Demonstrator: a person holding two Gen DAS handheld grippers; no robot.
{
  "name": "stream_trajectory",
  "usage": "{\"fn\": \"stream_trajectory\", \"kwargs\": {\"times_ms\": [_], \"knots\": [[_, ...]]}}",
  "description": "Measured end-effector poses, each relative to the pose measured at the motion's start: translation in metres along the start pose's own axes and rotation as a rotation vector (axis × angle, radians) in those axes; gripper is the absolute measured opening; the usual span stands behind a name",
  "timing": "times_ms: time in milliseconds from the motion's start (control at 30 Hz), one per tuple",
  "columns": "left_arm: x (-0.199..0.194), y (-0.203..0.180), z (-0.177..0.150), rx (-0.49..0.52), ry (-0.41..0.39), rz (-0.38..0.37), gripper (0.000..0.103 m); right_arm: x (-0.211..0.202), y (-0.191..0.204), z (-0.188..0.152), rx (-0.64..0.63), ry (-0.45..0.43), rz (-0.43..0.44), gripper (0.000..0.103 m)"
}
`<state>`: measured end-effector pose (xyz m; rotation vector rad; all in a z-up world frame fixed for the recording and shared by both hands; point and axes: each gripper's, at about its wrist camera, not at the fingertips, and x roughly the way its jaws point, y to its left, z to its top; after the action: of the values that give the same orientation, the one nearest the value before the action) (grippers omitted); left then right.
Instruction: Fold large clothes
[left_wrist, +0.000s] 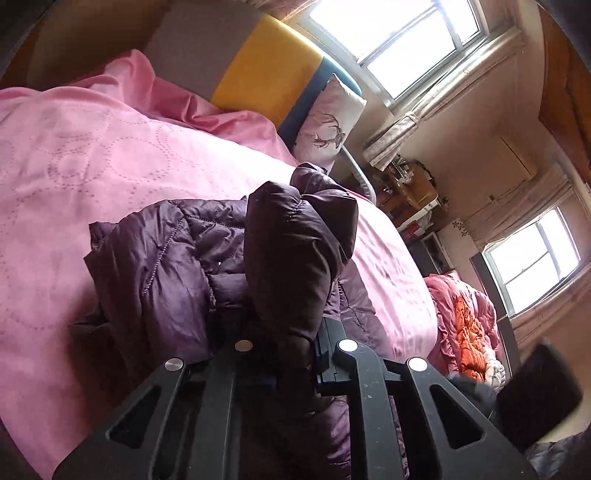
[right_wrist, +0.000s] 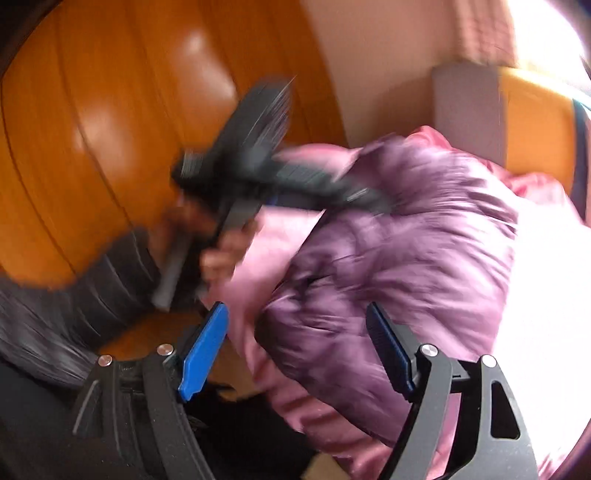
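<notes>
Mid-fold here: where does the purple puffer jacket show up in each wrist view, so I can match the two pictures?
Left wrist: purple puffer jacket centre, a fold of it clamped in the left gripper.
Right wrist: jacket centre-right, blurred, beyond the open right gripper.
Shared landmark: yellow headboard panel.

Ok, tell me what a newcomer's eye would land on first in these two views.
First the dark purple puffer jacket bunched on the pink bedspread, a fold of it pinched in the shut left gripper. Then the right gripper, its blue pads spread wide with nothing pressed between them, in front of the jacket. Bright windows glare behind the bed.
</notes>
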<state>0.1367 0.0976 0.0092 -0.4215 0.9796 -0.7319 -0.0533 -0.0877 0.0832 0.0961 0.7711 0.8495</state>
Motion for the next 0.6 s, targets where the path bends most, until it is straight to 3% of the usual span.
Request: {"fn": "stream_trajectory", "kwargs": {"times_ms": [33,100,200,333,400,467,500,600], "knots": [[-0.005,0.002,-0.004,-0.005,0.002,0.003,0.012,-0.011,-0.015,0.000,0.035,-0.022,-0.027,0.074],[-0.011,0.007,-0.006,-0.018,0.006,0.016,0.012,-0.016,-0.038,-0.002,0.061,-0.022,-0.125,0.059],[-0.017,0.013,-0.010,-0.029,0.012,0.056,0.012,0.000,-0.058,-0.010,0.049,0.039,-0.201,0.051],[-0.022,0.026,-0.012,-0.073,0.027,0.157,0.013,0.033,-0.041,-0.018,-0.088,0.070,-0.305,0.052],[-0.021,0.038,-0.015,-0.120,0.032,0.231,0.021,0.053,-0.031,-0.026,-0.133,0.092,-0.360,0.052],[-0.019,0.049,-0.022,-0.151,0.030,0.311,0.038,0.074,-0.020,-0.038,-0.184,0.107,-0.401,0.052],[-0.017,0.055,-0.028,-0.167,0.025,0.357,0.040,0.083,-0.016,-0.042,-0.214,0.111,-0.423,0.052],[-0.012,0.064,-0.041,-0.200,0.003,0.369,0.041,0.094,-0.021,-0.050,-0.254,0.129,-0.451,0.052]]}}
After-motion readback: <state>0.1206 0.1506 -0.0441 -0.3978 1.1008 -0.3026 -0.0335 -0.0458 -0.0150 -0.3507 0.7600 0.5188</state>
